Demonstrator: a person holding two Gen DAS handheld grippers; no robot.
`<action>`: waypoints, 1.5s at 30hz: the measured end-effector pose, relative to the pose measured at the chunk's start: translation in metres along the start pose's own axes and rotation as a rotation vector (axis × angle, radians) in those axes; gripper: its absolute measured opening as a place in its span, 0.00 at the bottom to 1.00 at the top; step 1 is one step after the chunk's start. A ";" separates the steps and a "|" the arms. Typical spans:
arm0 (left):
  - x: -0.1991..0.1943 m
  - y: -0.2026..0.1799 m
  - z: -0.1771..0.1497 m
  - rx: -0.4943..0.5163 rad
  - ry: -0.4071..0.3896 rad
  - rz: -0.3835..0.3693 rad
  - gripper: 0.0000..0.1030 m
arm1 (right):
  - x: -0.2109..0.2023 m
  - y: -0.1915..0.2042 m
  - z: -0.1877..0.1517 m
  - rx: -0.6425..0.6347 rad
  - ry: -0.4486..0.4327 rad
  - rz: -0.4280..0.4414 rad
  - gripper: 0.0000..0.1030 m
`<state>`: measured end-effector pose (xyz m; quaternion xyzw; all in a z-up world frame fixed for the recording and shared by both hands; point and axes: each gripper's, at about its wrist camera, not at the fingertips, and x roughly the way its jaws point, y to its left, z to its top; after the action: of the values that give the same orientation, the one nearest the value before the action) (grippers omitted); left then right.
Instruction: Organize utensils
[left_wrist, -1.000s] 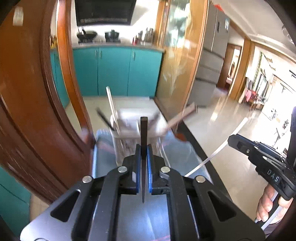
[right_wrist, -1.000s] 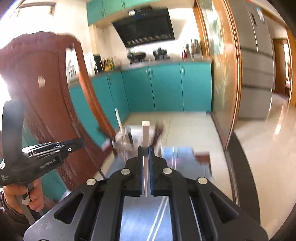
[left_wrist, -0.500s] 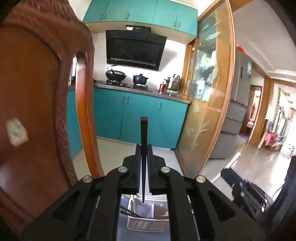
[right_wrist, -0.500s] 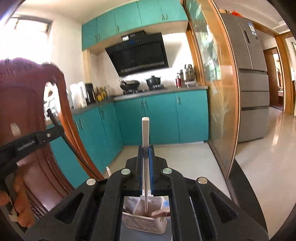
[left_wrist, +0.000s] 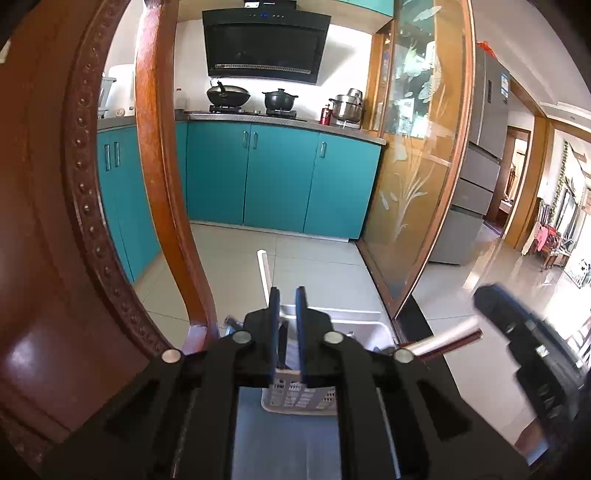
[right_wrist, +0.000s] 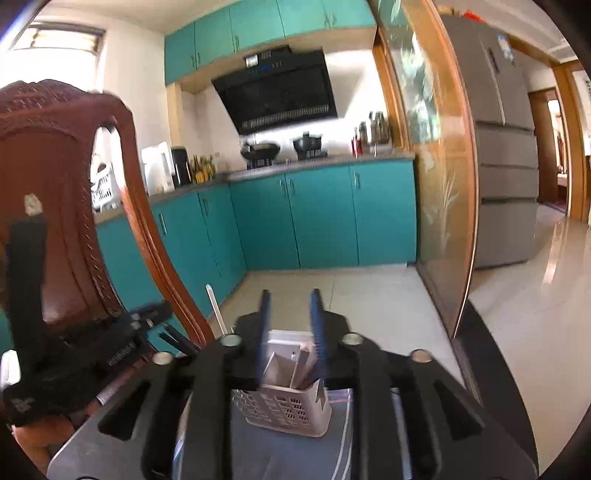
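**Both tongs parted above one utensil caddy**

One caddy (right_wrist: 286, 408), pale perforated plastic, stands on the grey table (right_wrist: 295, 454) directly ahead of and just below my right tongs (right_wrist: 290, 325). Seen between my right fingers: three flat pale utensil handles (right_wrist: 291, 363) standing in it, bunched together, leaning slightly. One more long white handle (right_wrist: 216, 312) rises at a tilt to the left of my right tongs; I cannot tell which compartment it sits in.

My right tongs are parted wide, nothing between the blue pads (right_wrist: 317, 325), pointing level over the caddy's mouth.

My left tongs (left_wrist: 287, 325) are parted narrower, also gripping nothing. From this side the caddy (left_wrist: 299, 397) lies right under the fingertips, its white rim showing just beyond them. One white handle (left_wrist: 265, 273) stands up just past my left finger. One metallic handle with a dark red edge (left_wrist: 443, 338) sticks out sideways to the right of my left tongs.

Each tong shows in the other's view, blurred, alongside and near. One carved wooden chair back (left_wrist: 55, 221) close on the left.
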<state>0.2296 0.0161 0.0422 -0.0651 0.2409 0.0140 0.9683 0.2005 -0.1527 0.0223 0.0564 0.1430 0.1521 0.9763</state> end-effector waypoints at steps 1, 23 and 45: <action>-0.005 0.000 -0.003 0.005 -0.001 0.002 0.18 | -0.011 0.000 0.002 -0.002 -0.029 0.001 0.36; -0.147 0.001 -0.131 0.103 -0.070 -0.023 0.96 | -0.148 0.019 -0.119 -0.313 0.011 -0.162 0.97; -0.178 -0.006 -0.130 0.152 -0.139 -0.032 0.96 | -0.175 0.005 -0.111 -0.164 -0.080 -0.128 0.97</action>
<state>0.0117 -0.0060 0.0123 0.0058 0.1726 -0.0151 0.9849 0.0069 -0.1953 -0.0367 -0.0266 0.0943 0.0984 0.9903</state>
